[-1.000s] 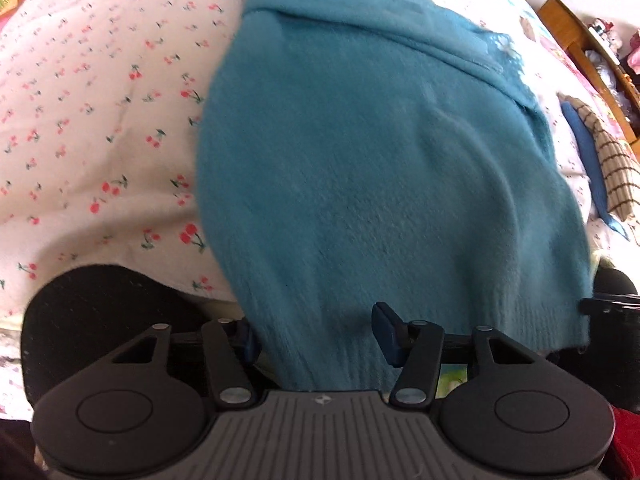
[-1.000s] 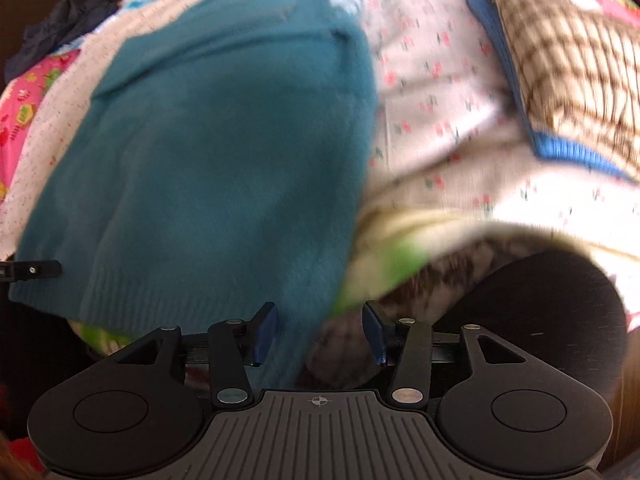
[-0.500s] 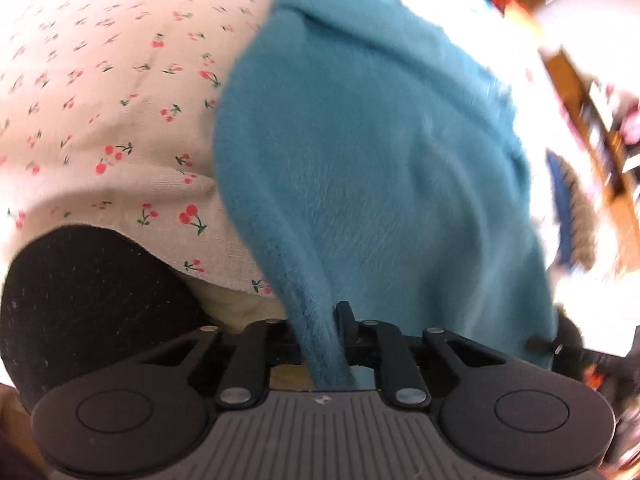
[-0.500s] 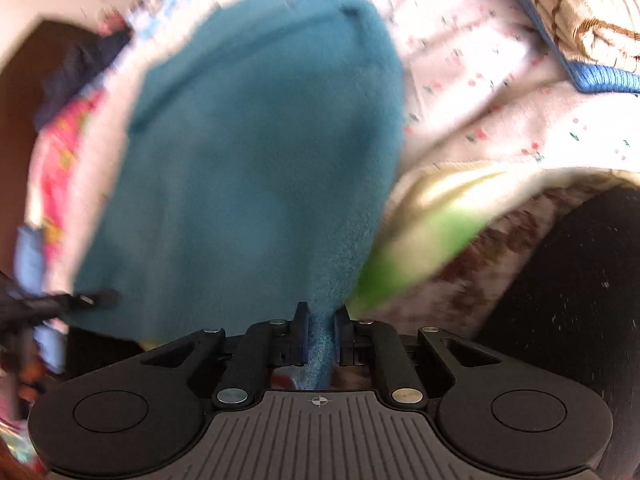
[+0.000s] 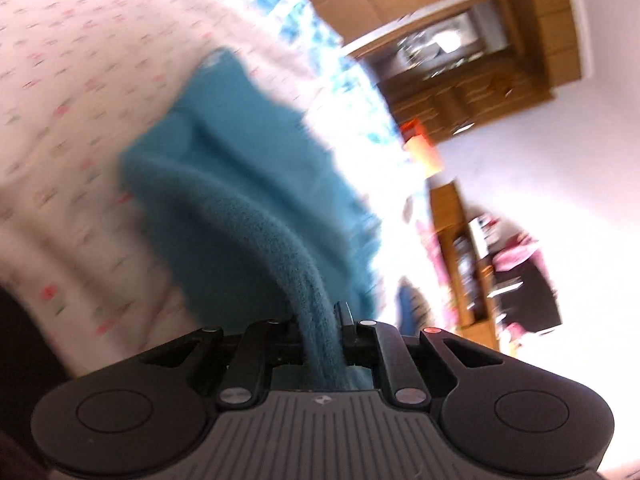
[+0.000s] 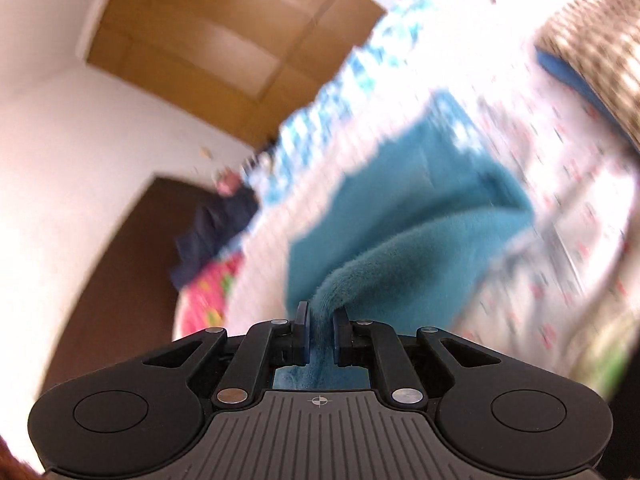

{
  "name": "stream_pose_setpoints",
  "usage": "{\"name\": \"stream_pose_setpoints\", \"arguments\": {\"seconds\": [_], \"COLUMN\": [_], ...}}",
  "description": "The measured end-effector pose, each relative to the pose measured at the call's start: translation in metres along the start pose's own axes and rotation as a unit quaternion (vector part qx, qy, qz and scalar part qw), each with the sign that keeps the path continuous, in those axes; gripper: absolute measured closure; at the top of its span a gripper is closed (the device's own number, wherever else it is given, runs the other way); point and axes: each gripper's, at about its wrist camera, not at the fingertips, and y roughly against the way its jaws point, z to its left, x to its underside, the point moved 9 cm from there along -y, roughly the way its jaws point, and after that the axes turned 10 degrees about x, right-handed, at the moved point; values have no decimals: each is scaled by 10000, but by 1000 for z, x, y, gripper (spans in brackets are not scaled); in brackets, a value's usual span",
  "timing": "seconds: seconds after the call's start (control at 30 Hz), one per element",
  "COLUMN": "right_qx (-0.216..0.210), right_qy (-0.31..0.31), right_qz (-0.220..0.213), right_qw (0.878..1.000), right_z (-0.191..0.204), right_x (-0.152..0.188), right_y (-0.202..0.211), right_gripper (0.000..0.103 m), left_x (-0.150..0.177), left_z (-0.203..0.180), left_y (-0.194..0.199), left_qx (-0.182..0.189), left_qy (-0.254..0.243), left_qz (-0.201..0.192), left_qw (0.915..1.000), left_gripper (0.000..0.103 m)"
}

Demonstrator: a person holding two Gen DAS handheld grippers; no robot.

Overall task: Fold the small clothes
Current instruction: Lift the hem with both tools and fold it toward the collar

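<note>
A teal knit sweater point(image 5: 240, 184) lies on a bed with a white cherry-print sheet point(image 5: 68, 128). My left gripper point(image 5: 320, 320) is shut on the sweater's near hem, which rises from the bed into the jaws. In the right wrist view my right gripper point(image 6: 320, 320) is shut on the other near corner of the same sweater point(image 6: 420, 216), lifted off the sheet point(image 6: 568, 208). The far part of the sweater still rests on the bed. Both views are blurred by motion.
A checked brown cloth with a blue edge point(image 6: 592, 56) lies on the bed to the right. Wooden cabinets point(image 5: 460, 56) and shelves point(image 5: 472, 256) stand beyond the bed. Dark clothes point(image 6: 212, 224) and a pink cloth point(image 6: 208, 292) lie at the left.
Both grippers closed on the sweater's near hem, then lifted and tilted upward, pulling the hem up off the bed. The room's walls and cabinets have come into view.
</note>
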Motion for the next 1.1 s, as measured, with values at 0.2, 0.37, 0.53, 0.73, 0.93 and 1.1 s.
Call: {"name": "stream_pose_setpoints", "arguments": {"seconds": [0.2,0.37,0.53,0.73,0.93,1.1], "right_qx": [170,704,1175,1502,1357,1166], "right_qy": [-236,-451,-491,-746,-800,-739], "right_qz": [-901,-1391,-1237,-953,-950,-1139], "right_qw": [9955,9867,9841,9812,9829,9839], "right_z": [6,-15,-46,-80,-80,-69], "right_x": [-69,-117,-137,-137,-135,-142], "right_y": [-35,-87,-157,-197,-190,-179], "right_gripper": [92,92,92,89,85,61], "left_x": [-76,-139,-174,-184,-183,-189], "left_z": [-19,9,63,107,102,86], "left_y": [-28,-63,-104,-130,-134,-120], "left_qx": [595,260,-297,-676,-605,-541], "left_qy": [-107,-119,69,243,340,432], "left_qz": [-767,-1344,-1421,-1278,-1390,-1945], "left_qw": [9952,9905,9894,9892,9879,9785], "left_gripper": [86,86,86,86,69,47]}}
